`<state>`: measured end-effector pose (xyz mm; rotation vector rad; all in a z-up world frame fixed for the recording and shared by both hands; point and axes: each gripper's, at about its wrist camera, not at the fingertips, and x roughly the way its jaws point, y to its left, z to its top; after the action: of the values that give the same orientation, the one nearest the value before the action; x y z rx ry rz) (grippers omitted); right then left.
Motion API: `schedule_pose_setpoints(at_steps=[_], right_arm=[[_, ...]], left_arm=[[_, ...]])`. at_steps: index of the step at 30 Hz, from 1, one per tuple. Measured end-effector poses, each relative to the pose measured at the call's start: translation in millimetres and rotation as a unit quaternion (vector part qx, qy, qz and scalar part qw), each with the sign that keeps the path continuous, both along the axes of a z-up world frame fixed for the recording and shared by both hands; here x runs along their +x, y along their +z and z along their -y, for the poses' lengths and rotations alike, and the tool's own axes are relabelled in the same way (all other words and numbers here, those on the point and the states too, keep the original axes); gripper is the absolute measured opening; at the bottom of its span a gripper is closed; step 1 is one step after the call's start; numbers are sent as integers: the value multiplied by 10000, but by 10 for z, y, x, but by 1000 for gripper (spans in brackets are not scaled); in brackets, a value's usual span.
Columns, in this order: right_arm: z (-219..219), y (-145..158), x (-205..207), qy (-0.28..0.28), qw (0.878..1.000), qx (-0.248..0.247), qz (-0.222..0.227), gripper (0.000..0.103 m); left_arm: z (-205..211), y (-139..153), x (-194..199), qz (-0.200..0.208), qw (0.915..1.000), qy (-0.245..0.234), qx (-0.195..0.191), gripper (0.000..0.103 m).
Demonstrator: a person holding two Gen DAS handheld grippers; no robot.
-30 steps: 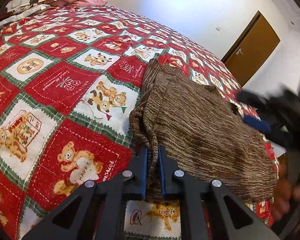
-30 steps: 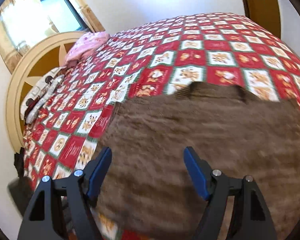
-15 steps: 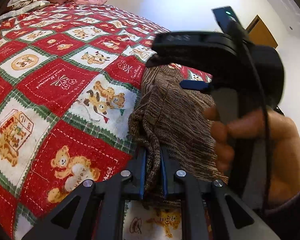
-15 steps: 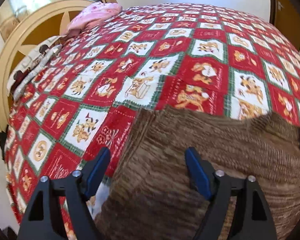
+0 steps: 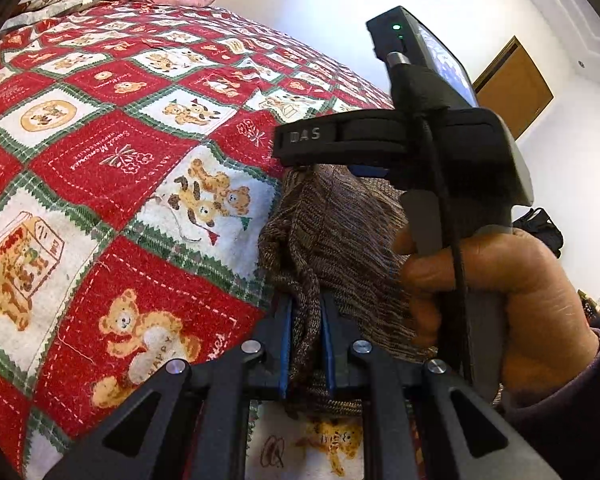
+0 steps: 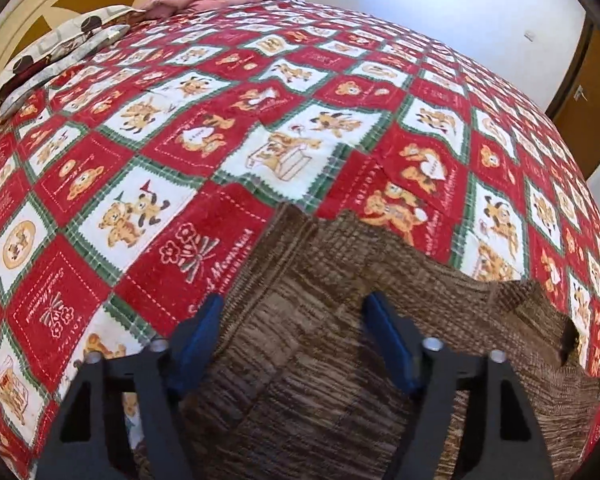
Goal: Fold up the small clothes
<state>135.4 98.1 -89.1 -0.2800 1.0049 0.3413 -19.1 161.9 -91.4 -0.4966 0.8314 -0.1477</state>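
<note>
The brown knit top [image 5: 332, 236] lies flat on the teddy-bear quilt [image 5: 112, 168], near the edge closest to us (at about 6 o'clock in the right wrist view). The left gripper [image 5: 306, 332] is clamped tight on a bunched edge of it. The right gripper [image 6: 296, 336] hangs over the cloth at 12 o'clock from the left one, jaws closing, pinching nothing yet. The knit looks soft, light and floppy, so it will sag. Best to grab its far edge.

Black-framed left claw [image 5: 305, 344] with blue pads and silver screws. Right claw [image 6: 296, 344] alike, marked "DAS", green light lit, black cable. Dark sleeve [image 5: 572, 408] with purple cuff.
</note>
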Motion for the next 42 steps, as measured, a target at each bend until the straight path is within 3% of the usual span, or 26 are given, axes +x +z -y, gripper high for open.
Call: schedule_pose_setpoints(at_steps=[2, 7, 11, 16, 21, 26, 33, 42], right_arm=[[58, 23, 7, -97, 9999, 72, 2, 53], [240, 91, -23, -252, 9974, 667, -94, 29], [403, 153, -18, -413, 9893, 1373, -278, 18], [710, 253, -25, -628, 9654, 2469, -548, 16], [1015, 425, -124, -727, 9521, 2940, -426, 15], [1466, 563, -205, -960, 9368, 3347, -335, 15], [2232, 754, -332, -1200, 9393, 3211, -113, 14], [3268, 791, -583, -1522, 9476, 2807, 89, 14]], left_arm=[[16, 6, 1, 5, 10000, -12, 53, 13], [54, 29, 7, 19, 9997, -127, 212, 10], [153, 154, -51, 278, 9976, -299, 558, 9], [275, 328, -90, 594, 9940, -525, 755, 9], [499, 473, -135, 840, 9887, -898, 853, 9], [824, 657, -205, 1195, 9772, -1433, 1012, 9], [1443, 865, -203, 1429, 9579, -2200, 1161, 9], [2552, 862, -280, 1544, 9204, -3327, 1352, 9]])
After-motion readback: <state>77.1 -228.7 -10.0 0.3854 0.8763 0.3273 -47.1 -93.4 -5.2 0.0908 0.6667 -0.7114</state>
